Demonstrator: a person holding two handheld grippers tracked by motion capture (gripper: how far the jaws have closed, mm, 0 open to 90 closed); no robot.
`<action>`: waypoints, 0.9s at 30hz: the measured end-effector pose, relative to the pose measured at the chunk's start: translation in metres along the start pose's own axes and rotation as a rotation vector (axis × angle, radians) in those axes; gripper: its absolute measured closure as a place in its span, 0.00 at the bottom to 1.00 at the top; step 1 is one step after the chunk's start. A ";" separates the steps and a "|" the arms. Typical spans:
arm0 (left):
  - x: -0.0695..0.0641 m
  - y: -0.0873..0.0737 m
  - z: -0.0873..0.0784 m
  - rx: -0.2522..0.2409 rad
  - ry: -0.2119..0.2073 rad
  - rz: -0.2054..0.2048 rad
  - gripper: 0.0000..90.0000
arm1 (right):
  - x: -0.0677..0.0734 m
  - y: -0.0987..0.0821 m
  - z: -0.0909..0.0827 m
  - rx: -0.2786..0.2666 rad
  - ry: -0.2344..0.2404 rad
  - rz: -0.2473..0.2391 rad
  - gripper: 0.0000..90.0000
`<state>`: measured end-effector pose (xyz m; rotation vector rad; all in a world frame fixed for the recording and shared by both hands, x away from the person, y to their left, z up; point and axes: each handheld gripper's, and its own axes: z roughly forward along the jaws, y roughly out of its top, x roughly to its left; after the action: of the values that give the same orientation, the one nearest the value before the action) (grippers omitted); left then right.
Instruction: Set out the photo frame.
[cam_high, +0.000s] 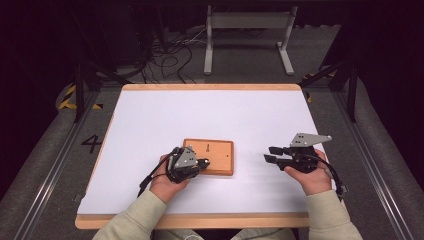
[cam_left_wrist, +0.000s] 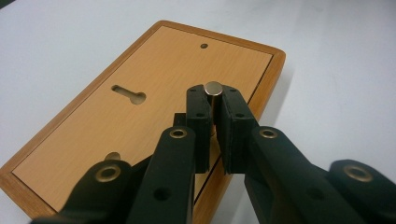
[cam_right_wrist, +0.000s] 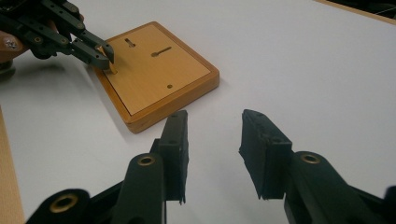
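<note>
Here the left hand-held gripper (cam_left_wrist: 214, 105) clamps a metal pin (cam_left_wrist: 214, 89), its lower end hidden.

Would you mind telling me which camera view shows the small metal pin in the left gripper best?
The left gripper view: the metal pin stands upright between the left gripper pads, its round top clear above the wooden board. The right gripper view shows it far off, partly hidden. In the high view it is too small to make out.
</note>
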<state>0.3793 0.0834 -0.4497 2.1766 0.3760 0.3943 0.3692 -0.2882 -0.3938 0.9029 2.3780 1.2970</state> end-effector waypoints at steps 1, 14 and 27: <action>-0.002 0.001 0.000 0.007 0.017 0.030 0.92 | 0.000 0.000 0.000 -0.001 0.001 -0.002 0.70; -0.015 -0.001 -0.005 0.030 0.080 0.186 0.92 | 0.006 0.003 0.005 0.018 0.005 -0.026 0.71; -0.028 -0.004 -0.009 0.035 0.125 0.295 0.94 | 0.011 0.009 0.012 0.030 0.027 -0.058 0.76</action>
<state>0.3498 0.0810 -0.4514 2.2531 0.1285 0.6942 0.3703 -0.2694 -0.3923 0.8238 2.4316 1.2634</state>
